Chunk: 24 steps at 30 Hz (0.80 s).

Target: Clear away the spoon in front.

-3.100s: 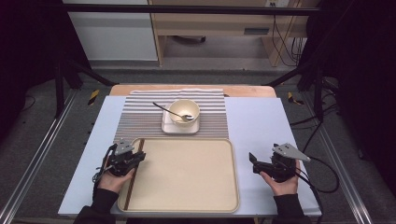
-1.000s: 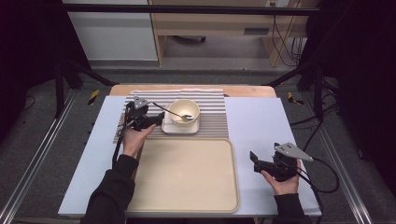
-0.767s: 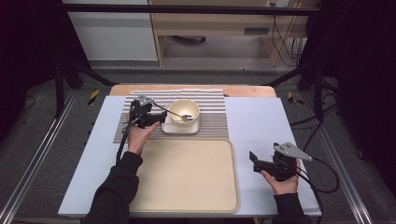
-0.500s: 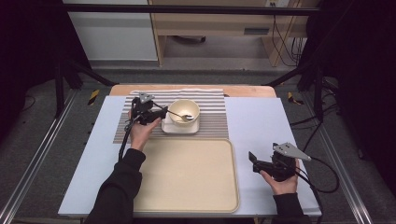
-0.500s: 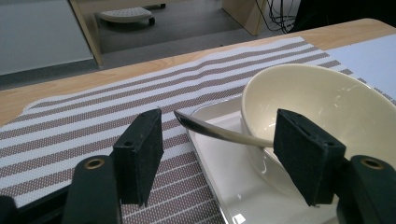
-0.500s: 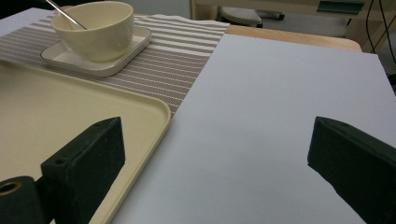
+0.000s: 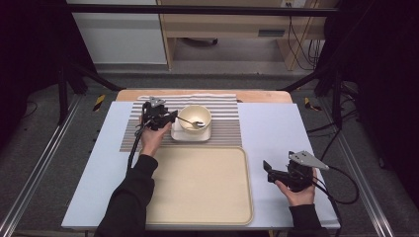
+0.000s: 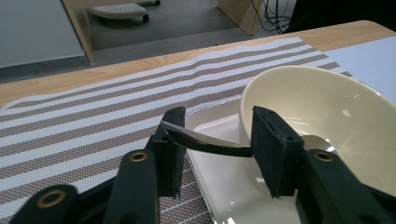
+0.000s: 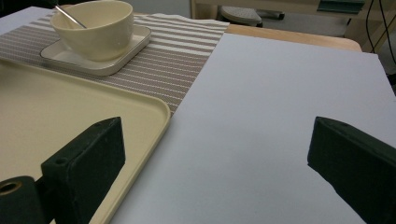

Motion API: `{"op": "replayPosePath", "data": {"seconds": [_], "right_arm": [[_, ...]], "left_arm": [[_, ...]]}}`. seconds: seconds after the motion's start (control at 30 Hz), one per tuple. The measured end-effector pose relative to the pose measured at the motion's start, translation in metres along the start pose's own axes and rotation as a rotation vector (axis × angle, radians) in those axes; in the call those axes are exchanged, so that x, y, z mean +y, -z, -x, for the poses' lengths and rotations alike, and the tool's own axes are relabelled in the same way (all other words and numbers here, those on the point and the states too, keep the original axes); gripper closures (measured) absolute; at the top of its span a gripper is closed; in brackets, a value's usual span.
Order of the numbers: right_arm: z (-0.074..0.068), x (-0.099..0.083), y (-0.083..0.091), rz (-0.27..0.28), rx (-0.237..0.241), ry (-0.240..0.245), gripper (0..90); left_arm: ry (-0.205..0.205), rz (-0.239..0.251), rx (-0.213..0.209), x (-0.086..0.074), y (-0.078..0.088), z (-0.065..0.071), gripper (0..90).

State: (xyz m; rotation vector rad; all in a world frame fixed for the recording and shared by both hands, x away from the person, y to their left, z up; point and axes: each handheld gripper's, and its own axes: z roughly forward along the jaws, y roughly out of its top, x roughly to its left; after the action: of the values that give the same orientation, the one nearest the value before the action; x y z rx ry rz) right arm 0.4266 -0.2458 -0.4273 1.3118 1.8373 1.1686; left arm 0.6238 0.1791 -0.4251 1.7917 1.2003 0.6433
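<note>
Now spoon handle (image 8: 205, 142) spans the closing left fingers (image 8: 170, 144).

A big beige tray (image 7: 197, 187) sits empty at the near side of the table, rounded corners, lying flat on a pale blue-grey sheet (image 7: 276, 133) that covers most of the tabletop. Beyond it, a brown-and-white striped placemat (image 7: 225, 116) stretches across, its far edge lying on the bare wooden table edge (image 7: 262, 95). Further back, on the grey floor, a wooden bench (image 7: 232, 24) stands, a white cabinet (image 7: 116, 34) to its left, and cables (image 7: 301, 42) dangle at the right.
</note>
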Motion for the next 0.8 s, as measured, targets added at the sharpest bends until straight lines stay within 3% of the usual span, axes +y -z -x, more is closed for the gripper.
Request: {"op": "replayPosePath", "data": {"seconds": [0.23, 0.43, 0.8], "right_arm": [[0.0, 0.0, 0.0, 0.0, 0.002, -0.001, 4.4], [0.0, 0.0, 0.0, -0.001, 0.0, 0.002, 4.5], [0.0, 0.0, 0.001, 0.0, -0.004, 0.0, 4.5]], "left_arm": [[0.006, -0.015, -0.009, 0.002, 0.004, 0.001, 62.5], [0.028, 0.002, -0.041, 0.005, 0.012, 0.004, 69.5], [0.01, 0.039, -0.103, 0.014, 0.03, 0.019, 83.1]]}}
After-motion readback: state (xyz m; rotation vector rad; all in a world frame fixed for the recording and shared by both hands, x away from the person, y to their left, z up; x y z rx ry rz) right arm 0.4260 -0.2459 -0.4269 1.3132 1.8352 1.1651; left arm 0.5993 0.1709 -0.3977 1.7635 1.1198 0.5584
